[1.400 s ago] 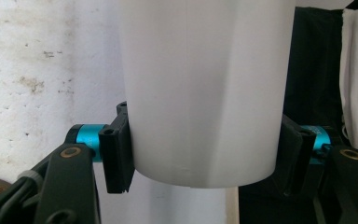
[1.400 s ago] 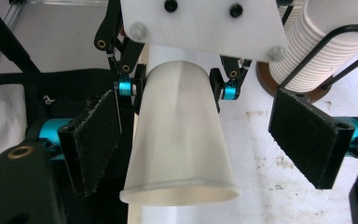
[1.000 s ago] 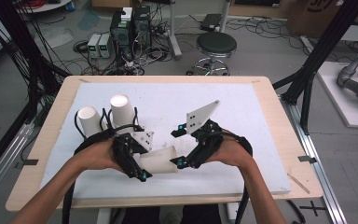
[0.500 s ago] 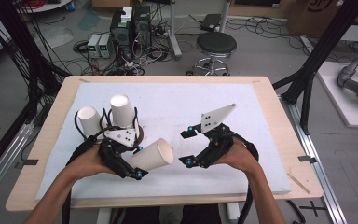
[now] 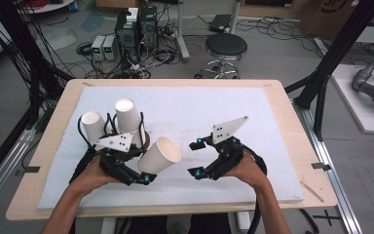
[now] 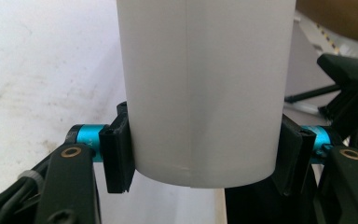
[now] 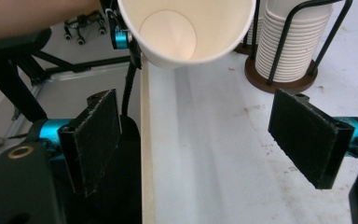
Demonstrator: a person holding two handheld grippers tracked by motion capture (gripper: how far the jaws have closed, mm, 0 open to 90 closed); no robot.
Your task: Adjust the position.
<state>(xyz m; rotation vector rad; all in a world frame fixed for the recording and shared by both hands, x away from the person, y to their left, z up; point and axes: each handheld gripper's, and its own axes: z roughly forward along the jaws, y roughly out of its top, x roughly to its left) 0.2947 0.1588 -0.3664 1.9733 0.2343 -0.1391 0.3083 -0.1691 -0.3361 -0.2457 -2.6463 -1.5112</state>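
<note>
Your right gripper (image 5: 198, 158) has bare mat (image 5: 204, 112) ahead and to its right. To its left, the held paper cup (image 5: 159, 155) blocks passage. Behind it, two cup stacks (image 5: 126, 117) in wire racks obstruct the mat's left side.

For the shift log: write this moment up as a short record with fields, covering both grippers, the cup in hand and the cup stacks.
left gripper: shut on the paper cup, jaws on its base end
paper cup: lifted off the table, tilted, open mouth toward the right gripper, empty inside
right gripper: open, jaws wide apart, holding nothing, apart from the cup
cup stacks: two upside-down stacks in wire holders at the left of the white mat
</note>
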